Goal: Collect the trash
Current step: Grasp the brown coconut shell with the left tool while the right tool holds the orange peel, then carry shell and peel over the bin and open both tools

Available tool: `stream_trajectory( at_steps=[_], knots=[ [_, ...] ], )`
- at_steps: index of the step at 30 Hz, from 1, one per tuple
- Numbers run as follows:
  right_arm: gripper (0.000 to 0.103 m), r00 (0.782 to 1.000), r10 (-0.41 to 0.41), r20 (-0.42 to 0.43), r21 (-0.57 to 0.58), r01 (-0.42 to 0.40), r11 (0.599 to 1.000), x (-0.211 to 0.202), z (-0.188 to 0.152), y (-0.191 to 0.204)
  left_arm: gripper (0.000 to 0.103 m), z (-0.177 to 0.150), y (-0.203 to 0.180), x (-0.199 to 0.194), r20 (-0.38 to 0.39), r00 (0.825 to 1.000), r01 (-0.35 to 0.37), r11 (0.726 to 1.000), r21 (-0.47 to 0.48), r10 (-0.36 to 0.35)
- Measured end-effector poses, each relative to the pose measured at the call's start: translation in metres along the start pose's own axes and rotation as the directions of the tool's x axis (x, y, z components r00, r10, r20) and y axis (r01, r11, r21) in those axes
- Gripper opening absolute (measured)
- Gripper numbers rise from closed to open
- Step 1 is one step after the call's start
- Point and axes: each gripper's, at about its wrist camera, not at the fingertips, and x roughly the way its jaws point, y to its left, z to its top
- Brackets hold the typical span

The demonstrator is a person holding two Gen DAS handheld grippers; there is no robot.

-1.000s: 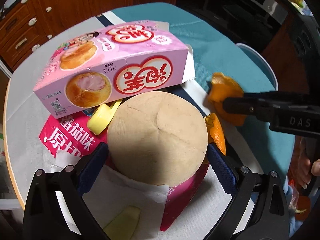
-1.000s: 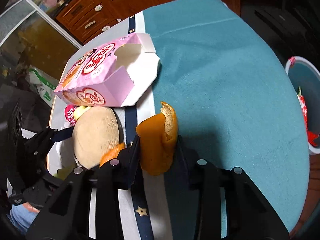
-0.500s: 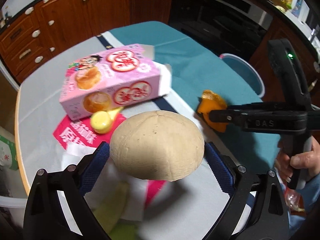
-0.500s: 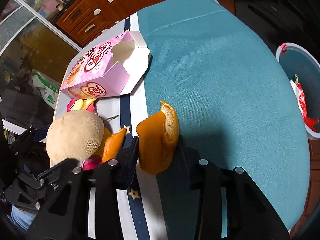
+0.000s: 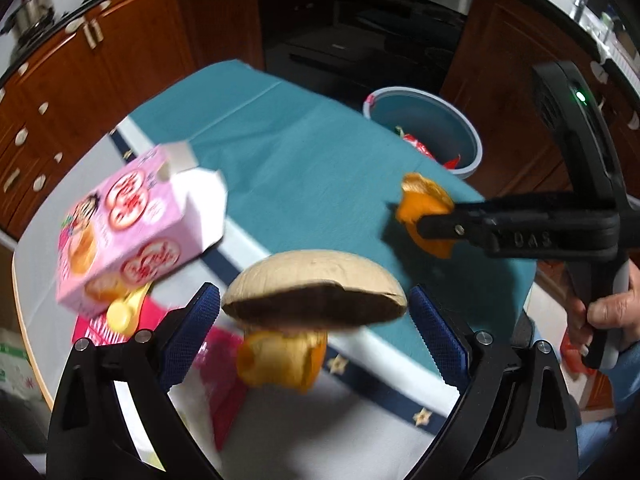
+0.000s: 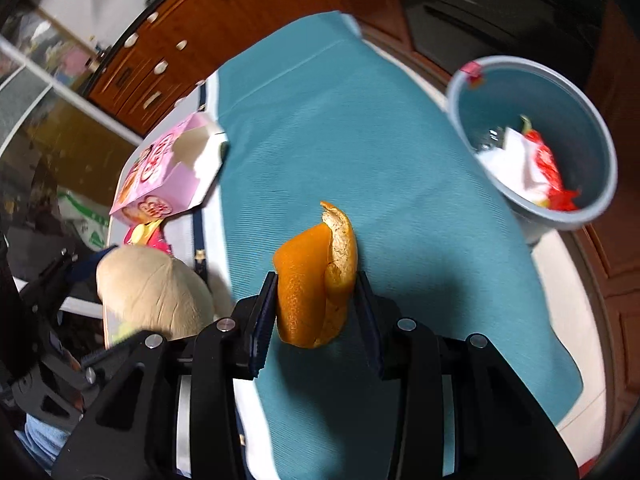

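Above the table's teal cloth (image 6: 360, 128), your right gripper (image 6: 316, 300) pinches a curled orange peel (image 6: 318, 276), pitted outside, pale inside. Your left gripper (image 5: 316, 312) clamps a smooth tan domed shell (image 5: 316, 280), lifted clear. Beyond the table's far edge, the round grey bin (image 6: 532, 140) already holds crumpled red-and-white wrappers. Left near the table's left edge: a glossy pink carton (image 5: 132, 232), more peel (image 5: 280, 356), a pink packet (image 5: 224, 380).

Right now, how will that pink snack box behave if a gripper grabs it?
The pink snack box looks like thin cardboard with its end flap torn open, so probably light and easily crushed. It rests tilted on other litter, so a push may tip it.
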Motion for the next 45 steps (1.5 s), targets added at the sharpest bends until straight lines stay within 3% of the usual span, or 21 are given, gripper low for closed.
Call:
stream_trajectory(
  at_steps=[8, 13, 15, 17, 22, 26, 31, 33, 38, 40, 41, 42, 45],
  knots=[
    [0.036, 1.0, 0.016, 0.016, 0.06, -0.017, 0.998, -0.008, -0.008, -0.03, 0.095, 0.031, -0.015, 0.027, -0.026, 1.0, -0.006, 1.0, 0.003, 0.006],
    [0.036, 1.0, 0.03, 0.003, 0.056, -0.03, 0.998, -0.003, -0.005, -0.032, 0.095, 0.032, 0.001, 0.037, -0.05, 0.999, -0.02, 0.998, -0.055, 0.017],
    [0.036, 0.999, 0.035, 0.009, 0.056, -0.036, 0.998, -0.002, -0.001, -0.032, 0.095, 0.032, 0.008, 0.032, -0.042, 0.999, 0.008, 0.996, -0.094, -0.013],
    [0.036, 0.999, 0.039, 0.013, 0.057, -0.04, 0.998, -0.002, 0.001, -0.032, 0.095, 0.031, 0.01, 0.028, -0.03, 0.999, 0.013, 0.996, -0.091, -0.015],
    [0.036, 0.999, 0.044, -0.002, 0.046, -0.044, 0.998, 0.004, 0.004, -0.027, 0.095, 0.029, 0.02, 0.035, -0.038, 0.996, -0.082, 0.994, -0.07, 0.08],
    [0.036, 0.999, 0.035, -0.016, 0.042, -0.034, 0.999, 0.009, 0.004, -0.024, 0.095, 0.022, 0.043, 0.041, -0.051, 0.997, -0.065, 0.988, -0.137, 0.058],
    [0.036, 0.999, 0.031, -0.018, 0.049, -0.03, 0.998, 0.014, 0.006, -0.024, 0.093, 0.022, 0.041, 0.058, -0.073, 0.995, -0.073, 0.991, -0.109, 0.065],
    [0.036, 0.999, 0.027, -0.019, 0.048, -0.026, 0.999, 0.014, 0.006, -0.023, 0.082, 0.021, 0.04, 0.069, -0.099, 0.994, -0.05, 0.994, -0.101, 0.04],
    [0.041, 0.999, 0.027, -0.022, 0.051, -0.026, 0.998, 0.017, 0.006, -0.024, 0.072, 0.016, 0.036, 0.085, -0.124, 0.992, -0.029, 0.995, -0.1, 0.016],
    [0.041, 1.0, 0.019, -0.02, 0.042, -0.018, 0.999, 0.018, 0.006, -0.022, 0.047, 0.016, 0.031, 0.083, -0.103, 0.994, -0.036, 0.996, -0.087, 0.027],
    [0.041, 1.0, 0.016, -0.018, 0.039, -0.015, 0.999, 0.018, 0.006, -0.021, 0.03, 0.016, 0.03, 0.081, -0.094, 0.995, -0.034, 0.995, -0.09, 0.025],
    [0.041, 1.0, 0.013, -0.012, 0.038, -0.013, 0.999, 0.018, 0.005, -0.021, 0.02, 0.017, 0.028, 0.076, -0.078, 0.997, -0.037, 0.995, -0.094, 0.029],
    [0.038, 1.0, 0.02, -0.002, 0.054, -0.02, 0.998, 0.016, 0.004, -0.023, 0.009, 0.019, 0.022, 0.058, -0.03, 0.998, -0.049, 0.995, -0.092, 0.046]
  ],
)
